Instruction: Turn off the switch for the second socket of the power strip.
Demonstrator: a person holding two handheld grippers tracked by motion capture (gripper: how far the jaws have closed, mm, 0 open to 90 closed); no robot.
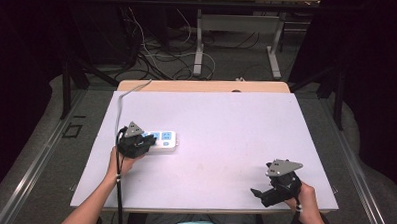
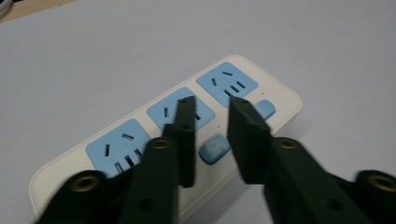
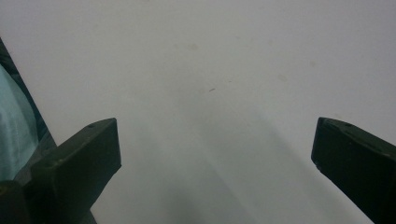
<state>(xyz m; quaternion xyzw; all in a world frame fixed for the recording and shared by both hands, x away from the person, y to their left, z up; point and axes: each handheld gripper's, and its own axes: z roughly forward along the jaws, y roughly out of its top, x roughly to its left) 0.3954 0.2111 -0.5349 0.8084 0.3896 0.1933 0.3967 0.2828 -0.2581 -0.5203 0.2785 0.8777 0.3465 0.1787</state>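
Now: left gripper over the power strip, right one idle

Your left gripper (image 2: 212, 105) sits over the white plastic power strip with rounded corners and pale blue socket panels (image 2: 140, 149). Its jaws stand a narrow gap apart, tips poised above the strip's top face near the middle socket, and nothing is clamped between them; whether the tips touch the plastic you cannot tell from the left gripper view. In the high view that gripper (image 1: 146, 141) covers the near-left end of the strip (image 1: 166, 140), your left hand (image 1: 118, 162) wrapped behind it.

Strip details: three blue socket panels in a row, each with dark slots, two above and three below as far as they show. Along the near edge, small rounded blue push buttons (image 2: 214, 149), one beside each socket where visible; a second one (image 2: 265, 108) peeks out by the right-hand jaw. A tiny dot sits near each button. No brand, label or writing can be read anywhere on it.

Place: the strip lies flat on the pale lavender-white table sheet (image 1: 226, 123), left half, its grey cable (image 1: 129, 92) running off toward the far-left corner.

Your right gripper (image 1: 257, 193) rests at the near-right part of the sheet, well apart from the strip. Its jaws gape wide in the right gripper view (image 3: 217, 142), holding nothing, bare sheet between them.
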